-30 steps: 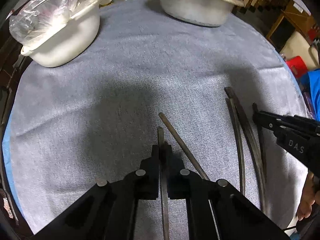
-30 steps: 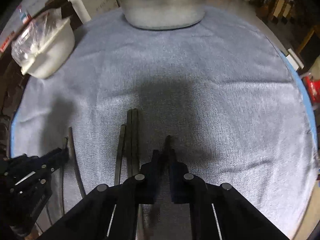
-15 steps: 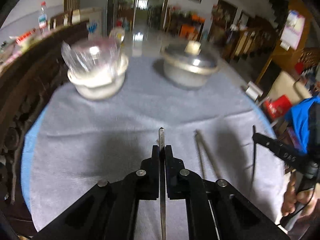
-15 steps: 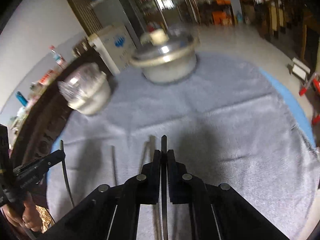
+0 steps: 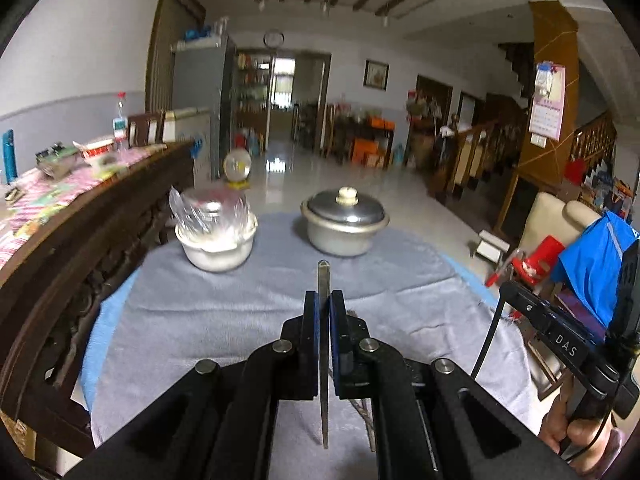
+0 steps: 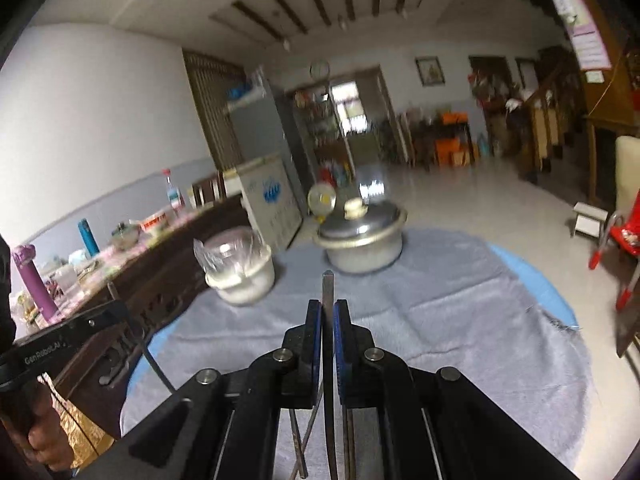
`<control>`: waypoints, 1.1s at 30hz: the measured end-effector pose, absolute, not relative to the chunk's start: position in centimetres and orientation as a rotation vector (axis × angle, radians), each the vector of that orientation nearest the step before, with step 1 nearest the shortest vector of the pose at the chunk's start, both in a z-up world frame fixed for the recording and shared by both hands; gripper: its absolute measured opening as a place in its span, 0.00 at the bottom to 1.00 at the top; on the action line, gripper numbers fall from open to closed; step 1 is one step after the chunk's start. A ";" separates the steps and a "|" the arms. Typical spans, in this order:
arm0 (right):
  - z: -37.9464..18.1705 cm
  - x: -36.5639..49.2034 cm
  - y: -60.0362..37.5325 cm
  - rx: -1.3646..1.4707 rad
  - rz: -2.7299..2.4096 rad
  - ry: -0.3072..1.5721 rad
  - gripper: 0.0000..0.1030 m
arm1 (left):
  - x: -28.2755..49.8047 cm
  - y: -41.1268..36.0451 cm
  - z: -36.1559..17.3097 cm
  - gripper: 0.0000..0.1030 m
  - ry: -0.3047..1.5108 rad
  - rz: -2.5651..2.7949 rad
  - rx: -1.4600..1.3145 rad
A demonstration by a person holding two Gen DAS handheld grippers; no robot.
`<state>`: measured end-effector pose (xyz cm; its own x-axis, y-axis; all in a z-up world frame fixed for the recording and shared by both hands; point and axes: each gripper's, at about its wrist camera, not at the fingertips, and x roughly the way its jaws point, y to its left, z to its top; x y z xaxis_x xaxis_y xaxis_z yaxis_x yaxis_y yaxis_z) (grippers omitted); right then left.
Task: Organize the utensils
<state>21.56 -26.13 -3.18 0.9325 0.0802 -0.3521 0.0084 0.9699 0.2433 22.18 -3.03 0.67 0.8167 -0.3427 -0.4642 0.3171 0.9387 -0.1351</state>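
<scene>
- Left gripper (image 5: pixel 323 312): black, with blue pads lining the fingers (image 5: pixel 310 320).
- Right gripper (image 6: pixel 328 320): black, likewise blue on the inner faces.
- Chopstick (image 5: pixel 323 344) in the left gripper: dark grey metal; the chopstick (image 6: pixel 328 360) in the right gripper is coloured alike.
- Cloth (image 5: pixel 200 320): plain grey-blue, over a light blue worktop (image 5: pixel 106 312).
- Pot (image 5: pixel 344 224): silver, with a cream knob.
- Bowl (image 5: pixel 218 246): white, under clear plastic.
- Sideboard (image 5: pixel 80 248): dark brown carved wood.

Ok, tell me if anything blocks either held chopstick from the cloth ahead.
Nothing visible does. The left gripper and right gripper each clamp a chopstick over bare cloth. The pot and bowl sit further back.
</scene>
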 end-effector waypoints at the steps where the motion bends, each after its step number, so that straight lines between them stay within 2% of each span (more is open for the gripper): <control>1: -2.7 20.6 -26.2 0.260 0.038 0.344 0.07 | 21.7 -3.0 1.0 0.05 0.490 -0.351 -0.058; 6: 0.1 17.0 -26.1 0.285 0.051 0.216 0.07 | 19.4 -2.2 3.3 0.05 0.417 -0.355 -0.083; 16: 3.8 12.6 -24.8 0.310 0.118 0.082 0.07 | 16.2 -0.1 6.6 0.05 0.328 -0.386 -0.180; 26: 4.2 10.8 -23.3 0.319 0.175 0.070 0.07 | 13.3 0.8 8.5 0.05 0.288 -0.471 -0.237; 33: 2.5 10.4 -22.6 0.307 0.185 0.123 0.07 | 12.1 -0.2 7.7 0.05 0.317 -0.523 -0.219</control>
<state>10.44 -22.56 2.48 0.9757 0.1988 -0.0923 -0.1615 0.9366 0.3111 12.11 -0.25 7.71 0.8197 -0.5202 -0.2396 0.4534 0.8450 -0.2835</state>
